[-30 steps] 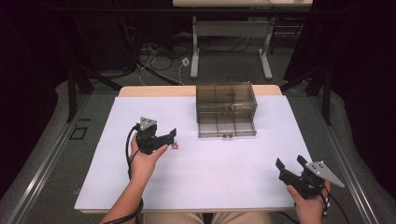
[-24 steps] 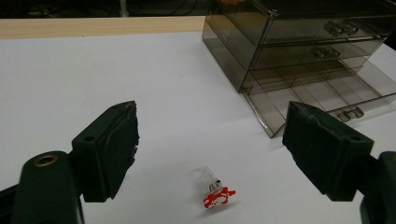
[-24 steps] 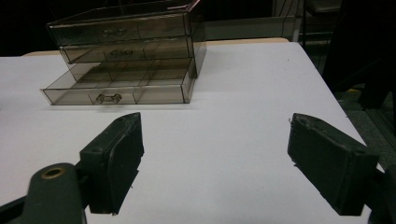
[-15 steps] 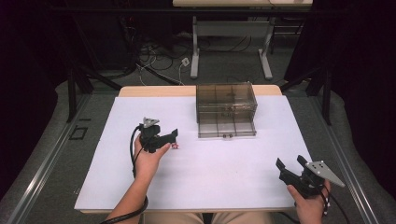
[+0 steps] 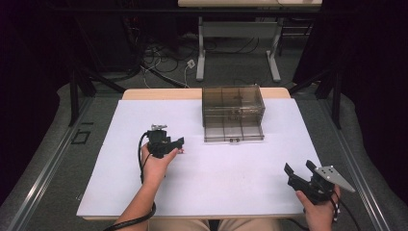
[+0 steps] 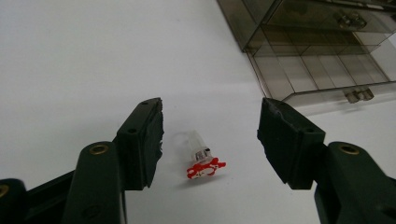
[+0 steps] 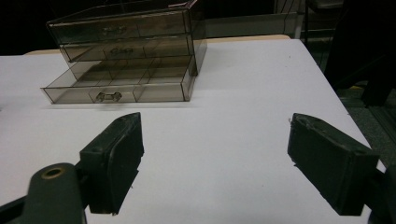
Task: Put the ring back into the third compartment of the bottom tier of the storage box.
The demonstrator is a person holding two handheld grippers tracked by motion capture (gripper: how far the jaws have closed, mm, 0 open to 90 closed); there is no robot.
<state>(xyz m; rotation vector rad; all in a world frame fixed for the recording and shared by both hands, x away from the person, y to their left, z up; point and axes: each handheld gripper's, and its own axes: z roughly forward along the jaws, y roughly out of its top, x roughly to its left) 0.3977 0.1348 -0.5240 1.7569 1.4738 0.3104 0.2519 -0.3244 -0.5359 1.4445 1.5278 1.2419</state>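
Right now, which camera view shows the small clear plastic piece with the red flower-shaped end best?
The left gripper view: the small clear plastic piece with the red end lies untouched on the white table between the open, closing left gripper jaws. The high view hides it behind that gripper.

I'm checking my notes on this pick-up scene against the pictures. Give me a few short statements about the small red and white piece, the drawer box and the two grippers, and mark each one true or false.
1. The small red and white piece lies on the white table between the jaws of the left gripper. True; those jaws have just been closing and do not touch it yet.
2. The bottom drawer of the drawer box is pulled out. True.
3. The right gripper is shut on the piece. False: its jaws stand open with only table between them.
4. The piece sits inside the open drawer. False: it lies on the table, apart from the box.
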